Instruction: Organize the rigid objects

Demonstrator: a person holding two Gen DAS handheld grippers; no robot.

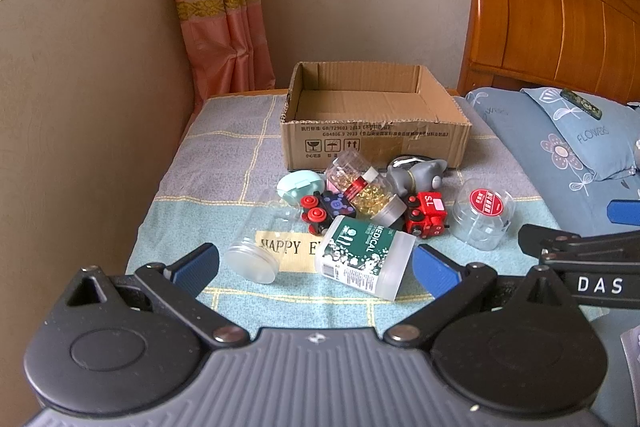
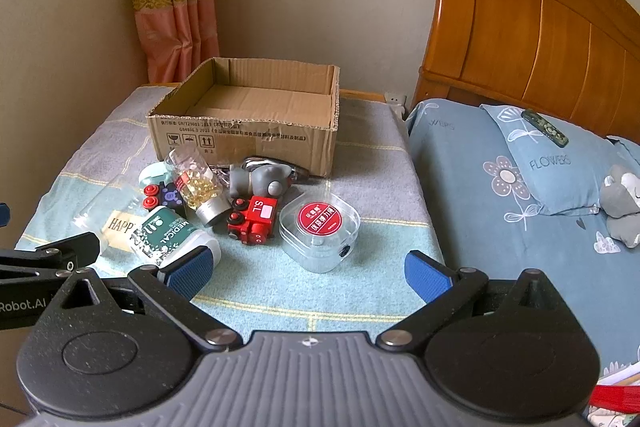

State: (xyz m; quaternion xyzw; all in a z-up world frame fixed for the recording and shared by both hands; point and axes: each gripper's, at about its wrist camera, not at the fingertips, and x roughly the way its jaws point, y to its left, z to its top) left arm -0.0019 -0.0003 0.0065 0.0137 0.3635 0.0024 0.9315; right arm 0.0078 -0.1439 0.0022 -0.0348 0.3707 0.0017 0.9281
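An empty cardboard box (image 1: 372, 115) (image 2: 248, 119) stands at the back of a cloth-covered table. In front of it lies a pile: a green "MEDICAL" bottle (image 1: 364, 255) (image 2: 172, 235), a clear jar (image 1: 260, 247) on its side, a capsule bottle (image 1: 360, 187) (image 2: 196, 183), a red toy train (image 1: 426, 215) (image 2: 254, 221), a black toy with red wheels (image 1: 324, 209), a grey figure (image 1: 420, 175) (image 2: 260, 181), a mint case (image 1: 298, 187), and a clear tub with a red label (image 1: 482, 213) (image 2: 320, 231). My left gripper (image 1: 316, 273) is open, just short of the green bottle. My right gripper (image 2: 308, 275) is open, just short of the clear tub.
A bed with a blue floral pillow (image 2: 540, 163) and wooden headboard (image 2: 540, 27) lies to the right. A dark remote (image 2: 545, 127) and a grey plush toy (image 2: 622, 203) rest on it. A wall and pink curtain (image 1: 224, 7) bound the left.
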